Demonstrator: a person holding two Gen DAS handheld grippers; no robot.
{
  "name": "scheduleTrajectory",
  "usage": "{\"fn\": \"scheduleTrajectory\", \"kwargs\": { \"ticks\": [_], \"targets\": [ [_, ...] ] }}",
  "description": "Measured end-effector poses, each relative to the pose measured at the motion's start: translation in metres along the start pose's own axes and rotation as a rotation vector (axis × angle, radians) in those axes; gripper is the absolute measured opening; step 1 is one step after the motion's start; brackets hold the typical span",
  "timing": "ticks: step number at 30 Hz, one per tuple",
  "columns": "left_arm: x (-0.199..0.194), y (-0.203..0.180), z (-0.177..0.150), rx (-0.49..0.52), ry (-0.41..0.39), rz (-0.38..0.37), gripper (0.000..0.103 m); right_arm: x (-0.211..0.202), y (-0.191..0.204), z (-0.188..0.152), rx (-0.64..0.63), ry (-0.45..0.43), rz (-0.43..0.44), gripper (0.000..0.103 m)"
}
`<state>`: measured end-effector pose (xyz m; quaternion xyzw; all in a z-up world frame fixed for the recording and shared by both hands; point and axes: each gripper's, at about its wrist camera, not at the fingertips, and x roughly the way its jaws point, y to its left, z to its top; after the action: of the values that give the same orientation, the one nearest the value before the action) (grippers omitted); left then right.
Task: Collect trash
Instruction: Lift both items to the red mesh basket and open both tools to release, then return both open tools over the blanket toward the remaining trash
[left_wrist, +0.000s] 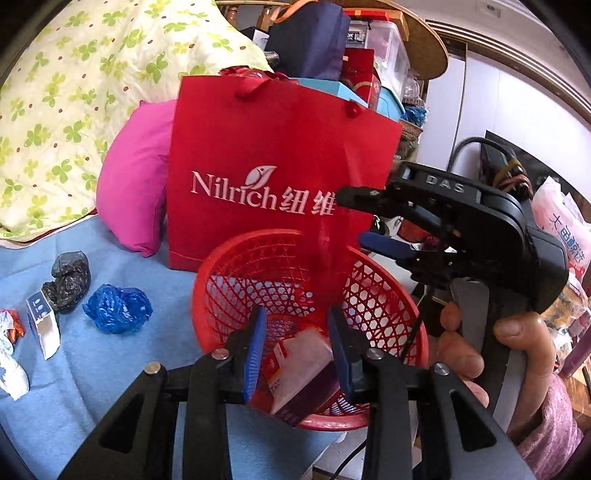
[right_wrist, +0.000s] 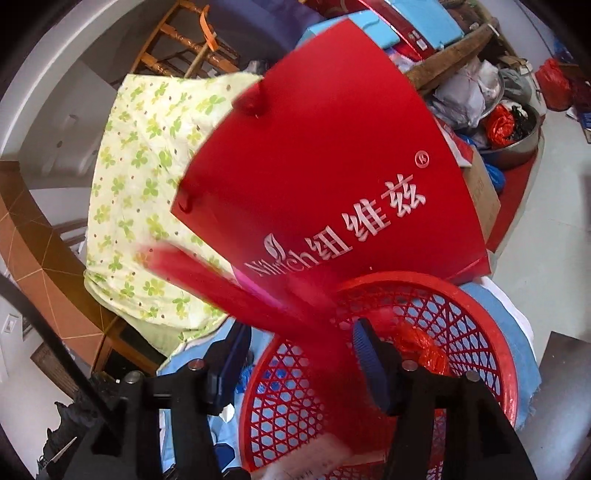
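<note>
Where the left gripper (left_wrist: 297, 354) reaches over the red basket (left_wrist: 388, 291), its blue pads stand apart, and a small carton (left_wrist: 306, 373) lies in the basket just below and between them; whether either pad touches it is hard to tell, so it looks released. The carton's lower end is cut off by the gripper frame. To the right of these fingers, a hand (left_wrist: 491, 354) holds the right gripper (left_wrist: 354, 218), whose fingers point left over the far rim, parted, with nothing clearly between them.

In the right wrist view, the right gripper (right_wrist: 303, 354) is open, and a blurred red streak (right_wrist: 236, 284) crosses between the fingers; what it is cannot be made out. A crumpled red bag (right_wrist: 424, 347) lies in the basket (right_wrist: 491, 332) beyond the right finger.

Left of the left fingers, on the blue cloth (left_wrist: 110, 369), lie a blue wad (left_wrist: 118, 308), a black wad (left_wrist: 68, 280), a white box (left_wrist: 44, 325) and, cut by the edge, white scraps (left_wrist: 11, 365). Behind the basket stands a red paper bag (left_wrist: 273, 173), hiding the clutter beyond.
</note>
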<state>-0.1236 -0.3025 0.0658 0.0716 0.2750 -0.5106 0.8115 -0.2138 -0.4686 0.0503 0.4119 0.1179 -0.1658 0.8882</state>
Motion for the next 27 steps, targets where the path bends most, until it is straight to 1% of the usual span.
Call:
{"fn": "scheduleTrajectory", "kwargs": {
  "ticks": [4,7,10,14,16,18,20,22,23,27],
  "targets": [
    [-0.013,0.019,0.002,-0.031,-0.021,0.041,0.035,-0.004,0.014,-0.004,-0.059,-0.033,0.021,0.062],
    [-0.027,0.038,0.003,-0.053,-0.04,0.092,0.035,-0.005,0.032,-0.011,-0.124,-0.057,0.044,0.062],
    [-0.048,0.067,0.002,-0.083,-0.067,0.181,0.036,-0.008,0.056,-0.022,-0.197,-0.079,0.097,0.062],
    [-0.088,0.12,-0.002,-0.175,-0.111,0.312,0.037,-0.006,0.088,-0.042,-0.277,-0.076,0.189,0.062],
    [-0.108,0.147,-0.006,-0.227,-0.13,0.381,0.037,-0.002,0.103,-0.054,-0.311,-0.059,0.234,0.062],
    [-0.132,0.178,-0.013,-0.271,-0.146,0.491,0.037,0.004,0.12,-0.068,-0.345,-0.039,0.271,0.062],
    [-0.152,0.201,-0.021,-0.308,-0.156,0.561,0.037,0.012,0.136,-0.084,-0.379,-0.004,0.308,0.062],
    [-0.169,0.222,-0.03,-0.356,-0.167,0.608,0.037,0.021,0.148,-0.099,-0.402,0.031,0.329,0.062],
    [-0.179,0.234,-0.035,-0.383,-0.173,0.63,0.037,0.029,0.156,-0.108,-0.414,0.063,0.338,0.062],
    [-0.201,0.265,-0.051,-0.465,-0.178,0.68,0.038,0.055,0.177,-0.141,-0.453,0.177,0.362,0.062]
  ]
}}
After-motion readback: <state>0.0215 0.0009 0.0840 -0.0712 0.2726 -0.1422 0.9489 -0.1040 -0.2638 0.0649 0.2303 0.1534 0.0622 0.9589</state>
